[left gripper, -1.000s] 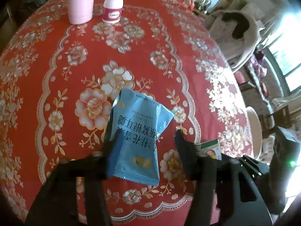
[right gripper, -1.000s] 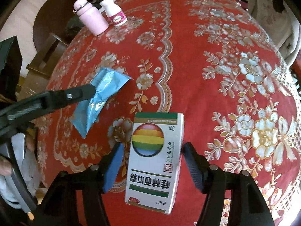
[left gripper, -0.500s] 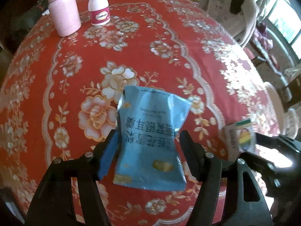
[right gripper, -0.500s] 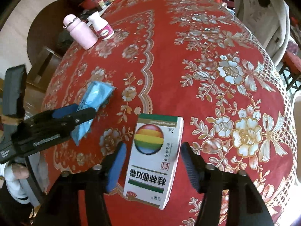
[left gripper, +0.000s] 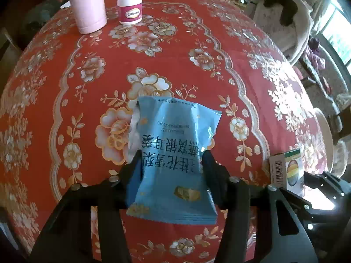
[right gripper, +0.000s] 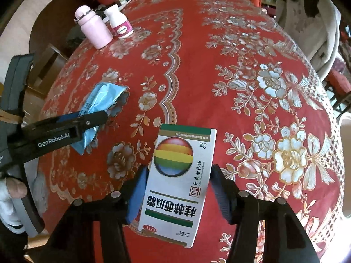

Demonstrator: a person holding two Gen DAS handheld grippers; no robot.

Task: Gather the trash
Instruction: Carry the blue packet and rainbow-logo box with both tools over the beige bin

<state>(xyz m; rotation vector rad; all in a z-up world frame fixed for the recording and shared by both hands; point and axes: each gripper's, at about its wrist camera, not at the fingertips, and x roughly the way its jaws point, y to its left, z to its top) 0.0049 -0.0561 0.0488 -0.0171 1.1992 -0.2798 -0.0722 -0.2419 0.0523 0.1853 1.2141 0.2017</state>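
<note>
Nearest, in the left wrist view: jaws of the left gripper [left gripper: 172,154] just closed in and now clenched on the blue packet [left gripper: 175,131]. Pinched across its lower half, sides buckling inward, upper half fanning out beyond the fingertips over the red worktop [left gripper: 65,92]. Likely to slip: glossy, limp film, squeezed edge-on rather than flat, with little for the pads to bite. Could fold further and squirt out forward on a quick lift or swing. Torn-looking white flap at the packet's far left corner; contents, if any, not visible, so a possible spill.

In the right wrist view: jaws of the right gripper [right gripper: 179,169] likewise just closed, grasping the medicine box [right gripper: 173,197] by its long sides. Held roughly at mid-length, near end hanging back behind the fingertips, far end sticking out ahead. Stiffer, so probably a safer hold, yet light cardboard: may cave in under hard squeezing, or pivot between the pads if tipped.

Off to the side of each pair of jaws, the other gripper close by. Risk of knocking together, or of one load brushing the other, when carrying both away. No bin in view, so a blind swing also possible.

Well beyond the jaws, near the worktop's far edge: pink bottle [left gripper: 87,6] and white pill bottle [left gripper: 129,4], upright, just beside each other. Not obviously trash; easy to topple if reached past carelessly.
</note>
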